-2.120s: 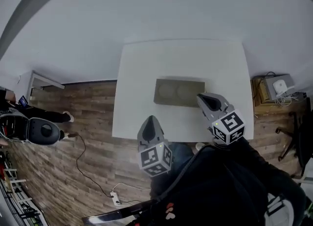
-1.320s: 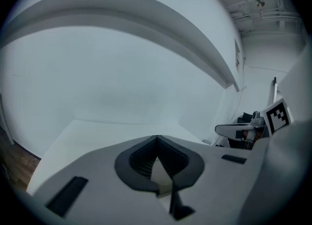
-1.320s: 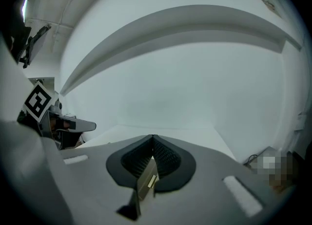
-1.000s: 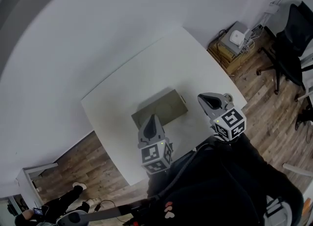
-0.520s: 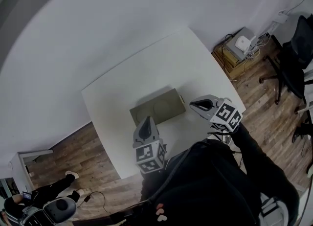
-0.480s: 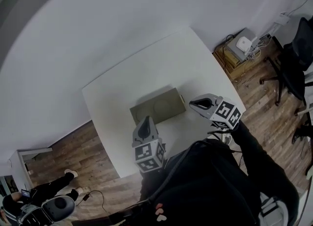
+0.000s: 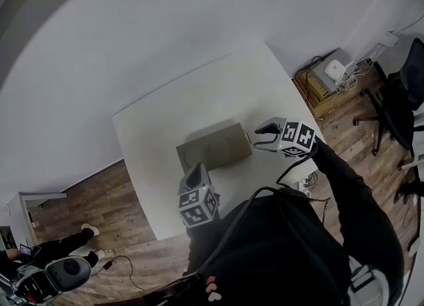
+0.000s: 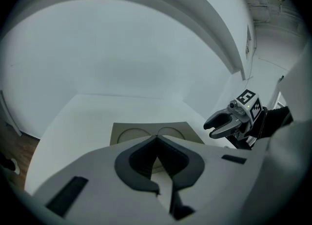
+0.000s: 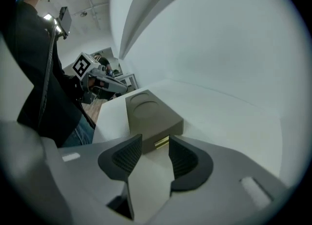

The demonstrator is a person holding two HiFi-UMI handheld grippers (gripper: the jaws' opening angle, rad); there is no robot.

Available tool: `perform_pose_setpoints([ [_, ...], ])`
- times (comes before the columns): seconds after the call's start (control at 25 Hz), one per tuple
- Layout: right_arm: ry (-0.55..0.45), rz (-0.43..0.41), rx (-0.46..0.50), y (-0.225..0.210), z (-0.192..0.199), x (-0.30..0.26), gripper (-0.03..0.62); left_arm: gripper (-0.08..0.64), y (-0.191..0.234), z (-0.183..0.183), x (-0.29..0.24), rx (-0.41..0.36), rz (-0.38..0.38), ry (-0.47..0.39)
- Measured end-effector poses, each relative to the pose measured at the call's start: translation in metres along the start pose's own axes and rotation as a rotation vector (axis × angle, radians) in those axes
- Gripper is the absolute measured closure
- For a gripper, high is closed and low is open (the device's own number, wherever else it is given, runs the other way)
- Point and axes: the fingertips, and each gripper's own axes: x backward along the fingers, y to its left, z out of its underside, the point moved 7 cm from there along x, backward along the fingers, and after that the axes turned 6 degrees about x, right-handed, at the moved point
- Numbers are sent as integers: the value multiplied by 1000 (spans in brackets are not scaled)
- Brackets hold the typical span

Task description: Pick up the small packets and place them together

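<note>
A white square table (image 7: 199,99) carries a flat olive-grey block (image 7: 213,146) with two round recesses in its top, lying toward the table's near edge. A small yellowish packet (image 9: 162,142) lies on the tabletop just beside one short end of the block.

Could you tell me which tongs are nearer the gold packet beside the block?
Right. The right tongs, jaws just opened and empty, hover beside the packet; the left tongs, shut, are at the block's opposite end.
</note>
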Motion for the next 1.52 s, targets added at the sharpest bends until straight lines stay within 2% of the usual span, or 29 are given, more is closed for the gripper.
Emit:
perform_pose_setpoints([
  [0.12,91,-31,73,-6,5,-13,428,560,2,6,-5,19,10,38],
  [0.28,149,-80,122,-11,4,-30,413,560,7,12,-10,39,11,77],
  [0.52,274,-119,254,-17,8,-51,399,561,8,15,-20,56,14,115],
  [0.96,309,-142,406,-19,4,-59,400,560,9,22,-31,63,6,178],
  [1.04,314,-158,428,-19,4,-60,419,560,9,23,-33,60,3,182],
  [1.16,318,-174,435,-19,5,-61,426,561,8,24,-34,45,-3,182],
  [1.36,318,-166,440,-18,5,-60,428,560,10,25,-32,80,9,182],
  [1.52,323,-169,441,-17,5,-59,428,561,9,24,-31,77,18,189],
])
